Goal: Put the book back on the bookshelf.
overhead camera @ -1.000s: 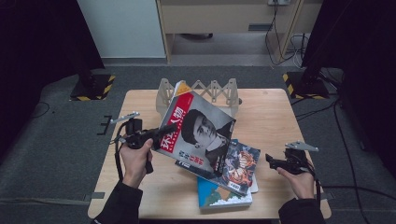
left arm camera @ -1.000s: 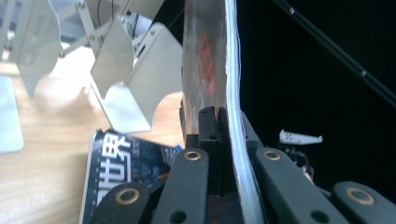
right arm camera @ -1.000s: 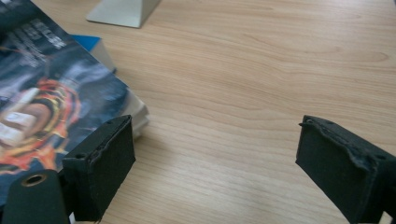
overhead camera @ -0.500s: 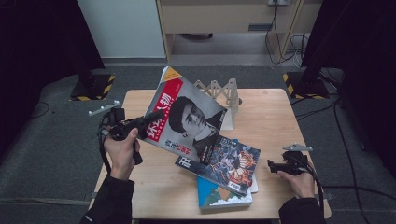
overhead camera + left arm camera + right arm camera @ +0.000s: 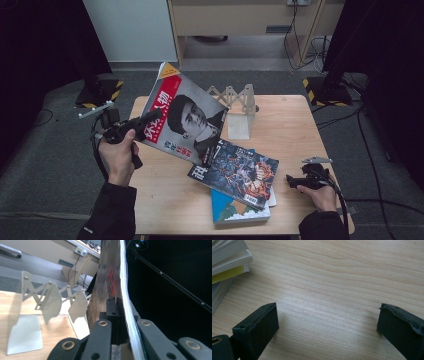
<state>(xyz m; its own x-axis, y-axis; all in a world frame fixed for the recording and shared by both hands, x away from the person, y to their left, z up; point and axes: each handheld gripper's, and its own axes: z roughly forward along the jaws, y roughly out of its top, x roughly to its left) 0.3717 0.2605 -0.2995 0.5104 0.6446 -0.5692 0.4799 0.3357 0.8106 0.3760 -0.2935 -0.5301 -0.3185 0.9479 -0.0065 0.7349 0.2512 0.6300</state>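
The left gripper point(image 5: 142, 121) clamps the glossy red-and-grey magazine point(image 5: 186, 120) by its nine o'clock edge, tilted above the wooden table point(image 5: 295, 130). It looks light, floppy and slick, so gripping near the spine seems safest. The right gripper point(image 5: 291, 181), jaws just opened wide with nothing between them, rests at four o'clock.

Your high view is soft and low in detail: the table point(image 5: 295, 125) is evenly lit from above, while both side margins fall to near black. In your left gripper view, glare streaks the magazine point(image 5: 110, 282) cover, which is blurred at close range. Your right gripper view shows sharp wood grain with a pale sheen at centre; the jaws cast soft shadows.
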